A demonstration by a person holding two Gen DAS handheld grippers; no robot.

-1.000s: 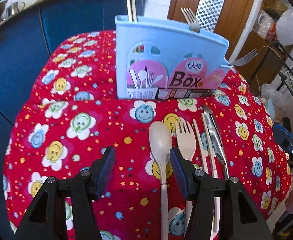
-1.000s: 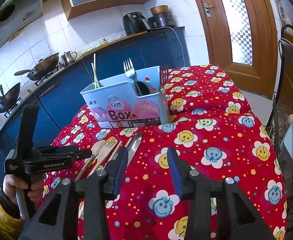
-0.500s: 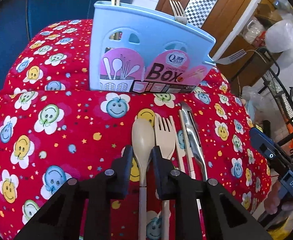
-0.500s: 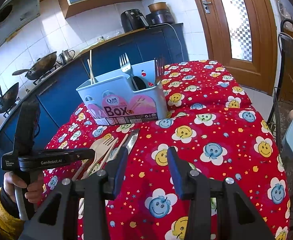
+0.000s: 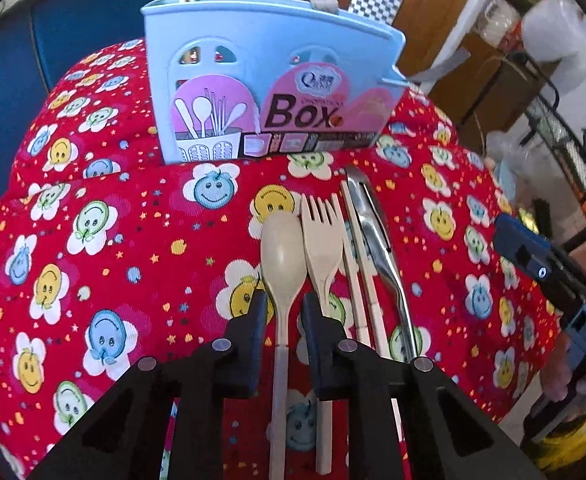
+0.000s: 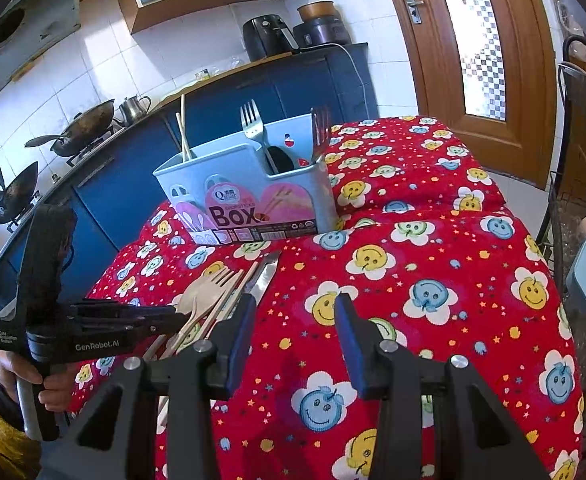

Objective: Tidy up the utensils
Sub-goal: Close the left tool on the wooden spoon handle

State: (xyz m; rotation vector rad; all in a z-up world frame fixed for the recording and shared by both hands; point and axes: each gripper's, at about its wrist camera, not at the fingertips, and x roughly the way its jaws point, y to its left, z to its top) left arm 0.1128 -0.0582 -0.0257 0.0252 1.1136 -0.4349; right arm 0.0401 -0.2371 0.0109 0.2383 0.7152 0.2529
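A beige spoon [image 5: 283, 258], a beige fork [image 5: 323, 236], beige chopsticks [image 5: 359, 264] and a steel knife [image 5: 377, 236] lie side by side on the red smiley cloth [image 5: 105, 240]. A light blue utensil box [image 5: 269, 80] stands behind them, holding forks and chopsticks. My left gripper [image 5: 284, 312] has its jaws narrowed around the spoon's neck; I cannot tell whether the pads touch it. It also shows in the right wrist view [image 6: 173, 314]. My right gripper [image 6: 293, 320] is open and empty above the cloth, right of the utensils [image 6: 217, 288], with the box [image 6: 249, 200] beyond.
Blue kitchen counters [image 6: 285, 80] with woks [image 6: 81, 132] and appliances stand behind the table. A wooden door [image 6: 473, 40] is at the right. A metal rack [image 6: 585, 128] stands by the table's right edge.
My left gripper moved forward and right over the spoon, and its jaws closed from wide open to a narrow gap around the spoon's neck. The right gripper stayed open and nearly still.
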